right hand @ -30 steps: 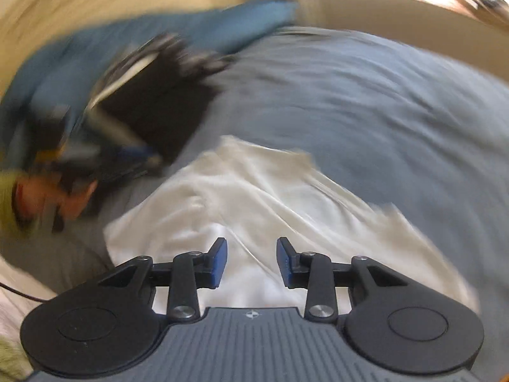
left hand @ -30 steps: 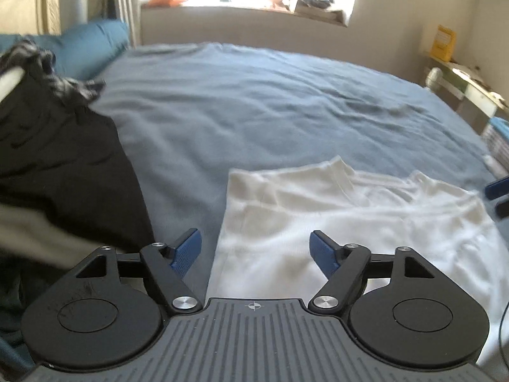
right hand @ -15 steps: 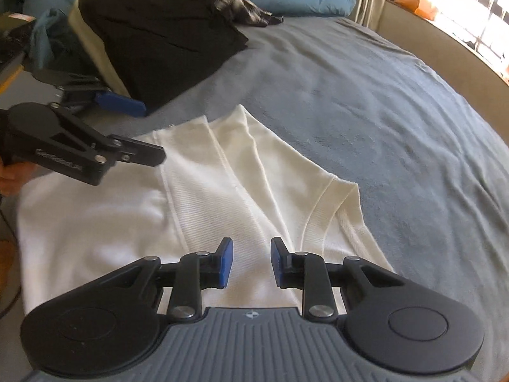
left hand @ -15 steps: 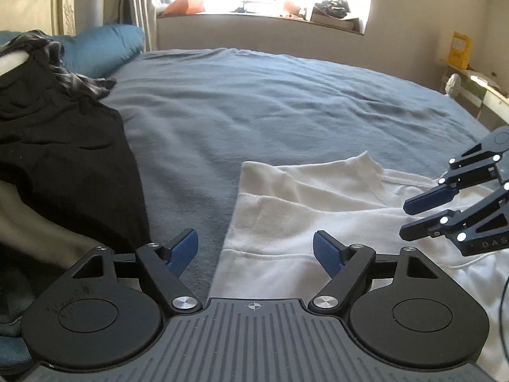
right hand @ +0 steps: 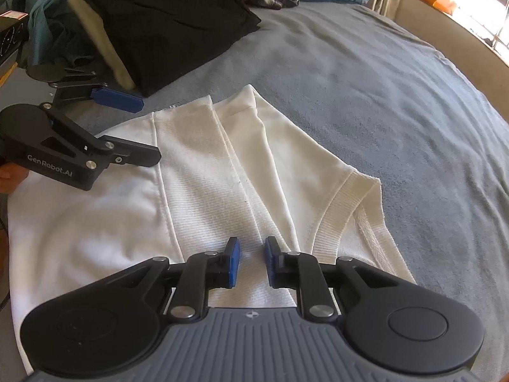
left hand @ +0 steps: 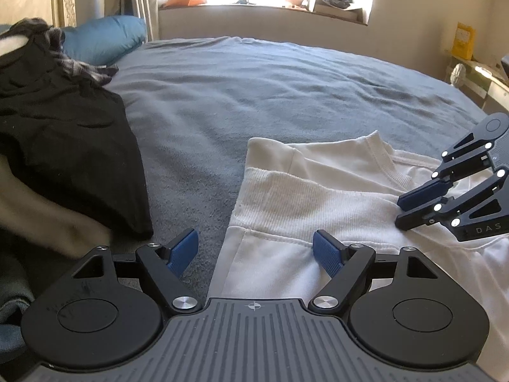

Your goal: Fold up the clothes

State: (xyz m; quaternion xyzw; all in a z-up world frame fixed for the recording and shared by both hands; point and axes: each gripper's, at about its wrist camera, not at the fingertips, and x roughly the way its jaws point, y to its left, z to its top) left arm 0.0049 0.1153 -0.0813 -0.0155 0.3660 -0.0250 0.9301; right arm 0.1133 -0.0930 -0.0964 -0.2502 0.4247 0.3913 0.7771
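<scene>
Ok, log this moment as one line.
stage: fold start | white shirt: flat on bed | left gripper: open over shirt edge | right gripper: closing, shirt below

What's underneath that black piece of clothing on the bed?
Under the black garment a cream-coloured layer shows along its edge, with dark teal fabric beside that. All rest on the grey-blue bedspread. How much more clothing lies beneath is covered.
</scene>
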